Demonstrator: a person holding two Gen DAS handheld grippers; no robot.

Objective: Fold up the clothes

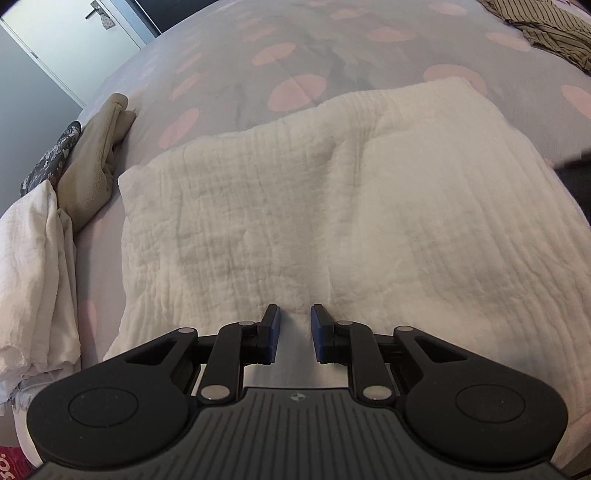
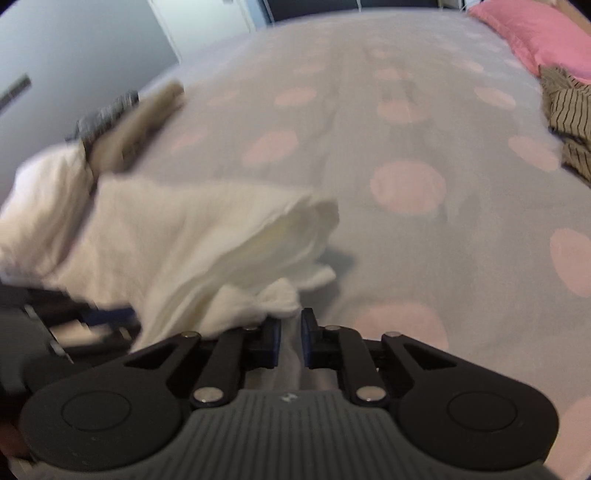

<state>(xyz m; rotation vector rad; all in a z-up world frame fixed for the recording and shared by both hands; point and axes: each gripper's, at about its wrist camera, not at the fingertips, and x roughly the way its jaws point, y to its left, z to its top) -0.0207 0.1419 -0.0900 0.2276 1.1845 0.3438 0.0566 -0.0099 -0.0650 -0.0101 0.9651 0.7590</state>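
The cream muslin cloth (image 1: pixel 332 206) lies spread on the bed (image 1: pixel 295 48), folded into a broad crinkled rectangle over the grey cover with its pink dots. The left gripper (image 1: pixel 294 334) points down at the cloth's near edge — its blue pads (image 1: pixel 274 334) stand a narrow gap apart with cloth showing between them, and whether they actually pinch it I cannot tell. Over on the right wrist view, blurred, the right gripper (image 2: pixel 291 341) has a bunched corner of the white fabric running between its pads — the jaws are nearly together and pinching that corner, with the cloth (image 2: pixel 207 236) lifting in layered folds up and to the left. Along the bed's left edge sit a beige folded garment (image 1: pixel 99 162), a white crumpled garment (image 1: pixel 37 280) and a dark patterned piece (image 1: pixel 55 155). Far right, a striped garment (image 1: pixel 543 29) lies heaped, near a pink pillow (image 2: pixel 543 37).
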